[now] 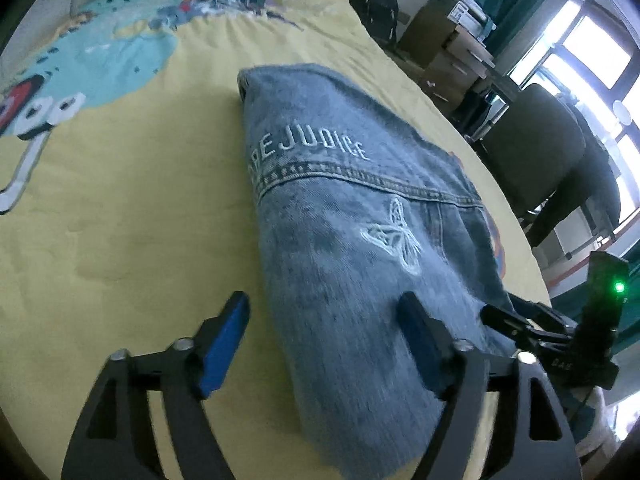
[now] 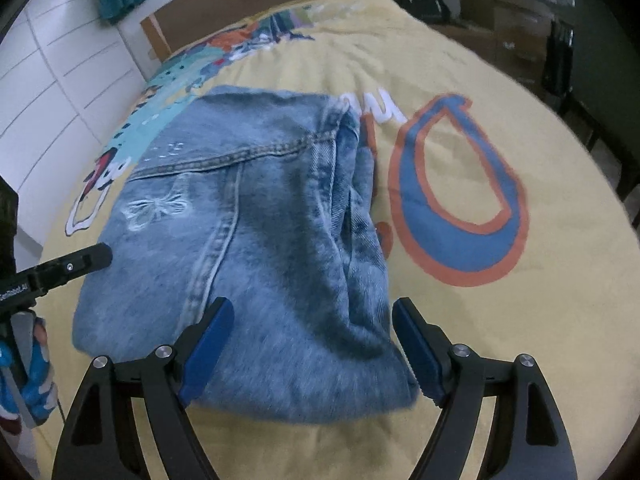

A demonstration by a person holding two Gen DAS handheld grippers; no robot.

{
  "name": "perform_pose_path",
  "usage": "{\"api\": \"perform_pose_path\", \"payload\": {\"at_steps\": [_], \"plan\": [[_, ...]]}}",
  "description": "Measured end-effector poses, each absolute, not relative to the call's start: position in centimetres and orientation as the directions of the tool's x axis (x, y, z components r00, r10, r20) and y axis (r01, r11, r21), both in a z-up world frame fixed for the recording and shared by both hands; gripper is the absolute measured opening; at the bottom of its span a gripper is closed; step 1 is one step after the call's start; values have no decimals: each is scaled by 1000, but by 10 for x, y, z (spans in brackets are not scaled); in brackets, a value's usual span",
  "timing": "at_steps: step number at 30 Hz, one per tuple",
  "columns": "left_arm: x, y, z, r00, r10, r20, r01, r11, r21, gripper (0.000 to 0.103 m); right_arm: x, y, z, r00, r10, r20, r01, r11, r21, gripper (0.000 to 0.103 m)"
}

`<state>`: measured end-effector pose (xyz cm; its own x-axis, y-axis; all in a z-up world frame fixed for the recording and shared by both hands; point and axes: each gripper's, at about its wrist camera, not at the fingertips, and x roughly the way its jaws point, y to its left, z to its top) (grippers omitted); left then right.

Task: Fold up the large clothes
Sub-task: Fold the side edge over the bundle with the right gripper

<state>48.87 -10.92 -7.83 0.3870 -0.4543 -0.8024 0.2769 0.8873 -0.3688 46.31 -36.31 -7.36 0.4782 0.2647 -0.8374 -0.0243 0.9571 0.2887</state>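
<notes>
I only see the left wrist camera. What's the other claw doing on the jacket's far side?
Observer: The right claw is open, with its blue pads on either side of the denim jacket's near corner.
Child: Is that side neat?
Observer: No, folded layers bunch up along the right edge.
Child: What's next to it?
Observer: A big blue shape outlined in orange, printed on the yellow sheet.

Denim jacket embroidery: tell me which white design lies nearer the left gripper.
The butterfly, stitched below the yoke seam, lies nearer the left gripper. The PREJUDICE lettering sits beyond that seam, farther away.
</notes>
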Motion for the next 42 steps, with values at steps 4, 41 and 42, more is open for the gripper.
{"api": "perform_pose_path", "payload": {"at_steps": [4, 41, 42], "plan": [[504, -114, -87, 343, -478, -809, 286, 873, -395, 81, 480, -363, -90, 433, 296, -852, -25, 948, 316, 82], [474, 51, -78, 396, -565, -724, 259, 825, -502, 47, 507, -284, -110, 404, 706, -581, -82, 661, 746, 39], [468, 53, -78, 406, -564, -719, 264, 826, -498, 48, 506, -292, -111, 418, 694, -586, -64, 667, 743, 47]]}}
